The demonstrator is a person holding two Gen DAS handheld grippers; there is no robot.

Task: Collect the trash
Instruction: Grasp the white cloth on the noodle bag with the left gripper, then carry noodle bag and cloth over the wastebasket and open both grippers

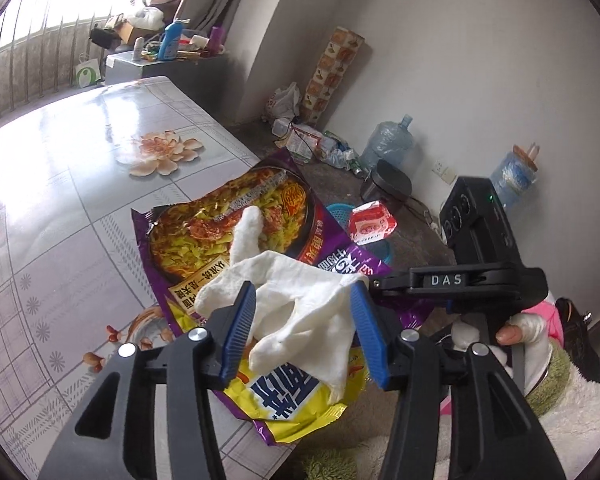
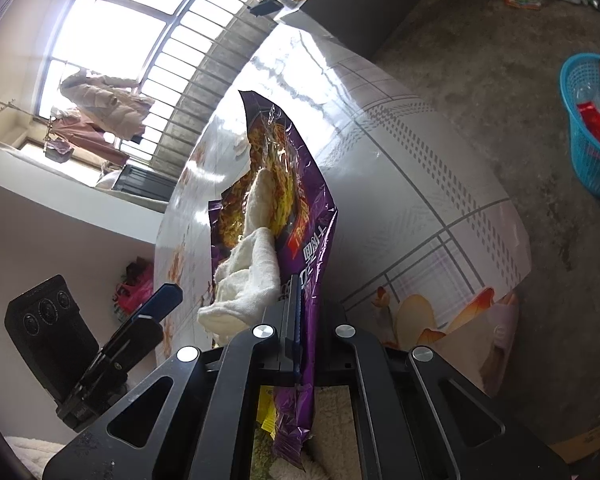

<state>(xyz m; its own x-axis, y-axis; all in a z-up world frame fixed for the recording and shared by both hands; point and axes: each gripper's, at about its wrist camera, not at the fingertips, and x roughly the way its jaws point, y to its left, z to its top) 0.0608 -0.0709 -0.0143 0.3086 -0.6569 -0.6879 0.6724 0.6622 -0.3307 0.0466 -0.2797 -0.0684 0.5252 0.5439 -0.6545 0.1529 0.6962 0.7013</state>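
A purple noodle wrapper with a yellow end lies over the table's near right edge. A crumpled white tissue rests on it. My left gripper is open, its blue pads on either side of the tissue without closing on it. My right gripper is shut on the purple noodle wrapper at its edge, beside the tissue. The right gripper also shows in the left wrist view at the wrapper's right edge. The blue trash basket stands on the floor beyond the table, with red packets inside.
The glossy floral table stretches away to the left. On the concrete floor lie litter, a water jug and a dark round appliance. A cluttered cabinet stands by the barred window.
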